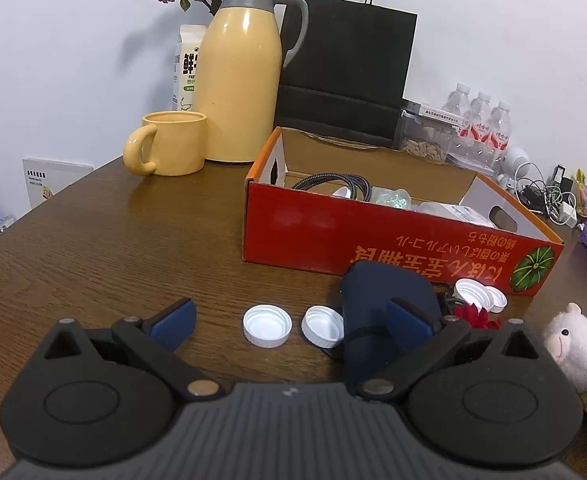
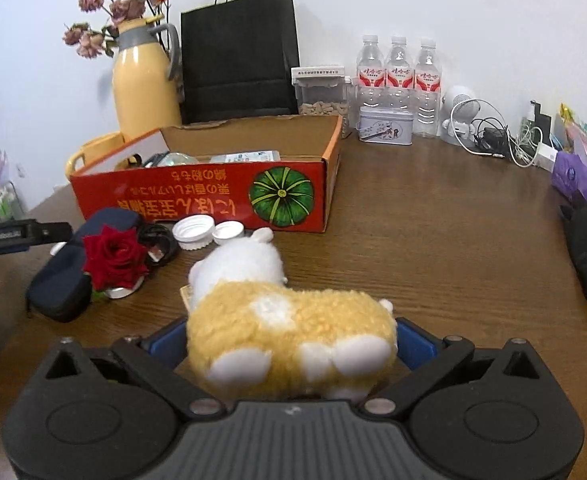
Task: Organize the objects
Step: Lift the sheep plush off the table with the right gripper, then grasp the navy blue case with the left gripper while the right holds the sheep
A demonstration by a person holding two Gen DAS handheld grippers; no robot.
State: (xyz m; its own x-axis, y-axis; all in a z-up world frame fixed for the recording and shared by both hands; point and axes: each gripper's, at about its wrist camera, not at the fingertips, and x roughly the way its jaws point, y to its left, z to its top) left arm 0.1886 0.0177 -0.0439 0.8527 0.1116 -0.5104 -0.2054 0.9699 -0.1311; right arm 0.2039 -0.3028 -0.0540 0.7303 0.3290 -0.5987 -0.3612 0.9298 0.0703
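A yellow and white plush toy (image 2: 289, 320) lies on the wooden table between the fingers of my right gripper (image 2: 289, 340), whose jaws stand wide open on either side of it. The plush (image 1: 573, 344) also shows at the right of the left wrist view. My left gripper (image 1: 293, 320) is open and holds nothing. Two white caps (image 1: 267, 325) lie between its fingers, and its right finger (image 1: 409, 324) is in front of a navy case (image 1: 373, 292). Behind stands the red cardboard box (image 1: 333, 240) with cables and small items inside. A red rose (image 2: 113, 258) and two more caps (image 2: 193, 232) lie beside the box (image 2: 197, 196).
A yellow thermos (image 1: 237, 72), yellow mug (image 1: 169, 142) and black paper bag (image 1: 345, 68) stand at the back. Water bottles (image 2: 399, 80), a tin (image 2: 385, 126) and tangled cables (image 2: 497, 136) line the far right. A black folded item (image 2: 585, 256) lies at the right edge.
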